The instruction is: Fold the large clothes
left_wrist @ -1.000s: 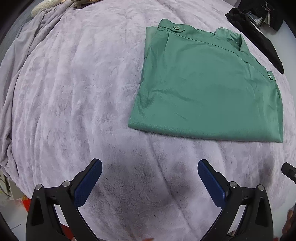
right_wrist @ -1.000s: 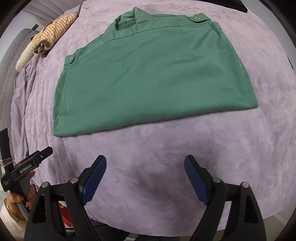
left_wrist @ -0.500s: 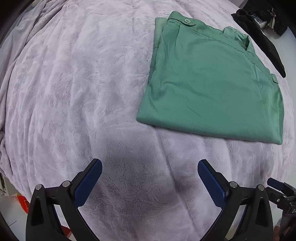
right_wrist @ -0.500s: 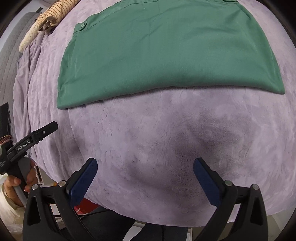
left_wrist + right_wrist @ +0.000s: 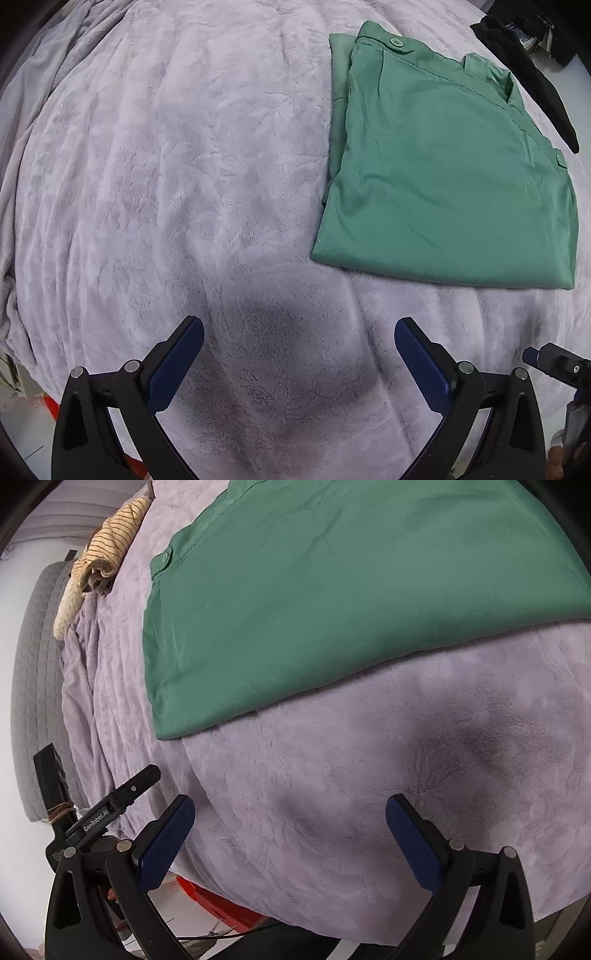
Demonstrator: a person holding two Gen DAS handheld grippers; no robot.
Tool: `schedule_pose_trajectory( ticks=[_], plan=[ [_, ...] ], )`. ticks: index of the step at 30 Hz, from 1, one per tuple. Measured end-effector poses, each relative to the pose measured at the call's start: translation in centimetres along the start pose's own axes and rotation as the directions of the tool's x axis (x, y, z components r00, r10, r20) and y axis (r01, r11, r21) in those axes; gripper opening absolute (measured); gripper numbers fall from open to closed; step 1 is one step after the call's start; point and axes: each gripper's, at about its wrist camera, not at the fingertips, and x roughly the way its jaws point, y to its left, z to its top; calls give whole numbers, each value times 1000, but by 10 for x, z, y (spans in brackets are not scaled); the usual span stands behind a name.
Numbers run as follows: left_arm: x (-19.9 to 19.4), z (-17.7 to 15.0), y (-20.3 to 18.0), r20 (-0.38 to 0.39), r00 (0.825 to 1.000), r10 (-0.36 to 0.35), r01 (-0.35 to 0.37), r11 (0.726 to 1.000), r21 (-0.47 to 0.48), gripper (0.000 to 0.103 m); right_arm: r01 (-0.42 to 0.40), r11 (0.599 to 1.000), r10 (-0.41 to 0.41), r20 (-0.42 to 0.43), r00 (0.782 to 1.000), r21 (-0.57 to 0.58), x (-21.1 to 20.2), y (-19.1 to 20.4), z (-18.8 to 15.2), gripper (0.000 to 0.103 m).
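A green shirt [image 5: 450, 177] lies folded flat on the lilac plush blanket [image 5: 184, 184], collar and buttoned tabs at the far side. In the right wrist view the shirt [image 5: 351, 590] fills the upper part. My left gripper [image 5: 299, 343] is open and empty, above bare blanket to the near left of the shirt. My right gripper [image 5: 290, 823] is open and empty, above the blanket just short of the shirt's near edge. Part of the right gripper shows at the lower right of the left wrist view [image 5: 554, 365], and the left gripper shows at the lower left of the right wrist view [image 5: 107, 805].
A striped tan garment [image 5: 107, 550] lies bunched at the far left edge of the bed. Dark items [image 5: 528, 55] lie beyond the shirt at the far right. A grey quilted mattress side [image 5: 33, 686] and a red object [image 5: 221, 904] on the floor sit below the bed's edge.
Both grippers have drawn back toward the bed's near edge and shifted left, away from the shirt. Both stay open. The shirt has not moved.
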Motion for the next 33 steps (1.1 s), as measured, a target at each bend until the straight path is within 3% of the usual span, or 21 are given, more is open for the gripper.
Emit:
schedule_pose_trajectory(
  ticks=[5, 10, 15, 19, 25, 26, 27, 28, 29, 30, 31, 33],
  plan=[
    [6, 13, 8, -4, 1000, -4, 4, 1000, 1, 103, -63, 998, 64, -12, 998, 28, 18, 8, 4, 103],
    [12, 33, 18, 0, 999, -47, 47, 999, -19, 103, -177, 982, 178, -9, 984, 61, 33, 15, 9, 103],
    [14, 64, 31, 46, 994, -103, 105, 993, -49, 103, -359, 922, 357, 43, 933, 146, 47, 15, 21, 103],
    [21, 85, 41, 61, 980, -188, 192, 979, -66, 103, -425, 880, 413, 98, 905, 212, 67, 12, 35, 103],
    [29, 116, 35, 65, 955, -289, 291, 956, -40, 103, -575, 768, 530, 225, 817, 281, 82, 16, 53, 101],
    [30, 118, 31, 56, 946, -320, 323, 945, -45, 103, -592, 751, 544, 234, 806, 293, 84, 17, 55, 94],
    [34, 125, 31, 44, 934, -356, 358, 932, -56, 103, -599, 741, 550, 237, 801, 304, 87, 18, 57, 70],
    [37, 121, 30, 37, 925, -377, 379, 923, -68, 103, -579, 751, 533, 226, 815, 317, 89, 19, 59, 51],
    [39, 122, 28, 32, 922, -387, 388, 918, -81, 103, -571, 755, 528, 217, 821, 323, 91, 19, 60, 17],
    [44, 128, 28, 23, 920, -391, 392, 915, -93, 103, -579, 750, 538, 216, 815, 320, 92, 20, 61, 10],
    [47, 125, 24, 17, 916, -400, 400, 911, -103, 103, -592, 745, 549, 221, 806, 309, 90, 20, 62, 9],
    [53, 131, 24, 2, 887, -461, 458, 881, -123, 103, -625, 733, 581, 233, 780, 268, 79, 24, 64, 8]
  ],
)
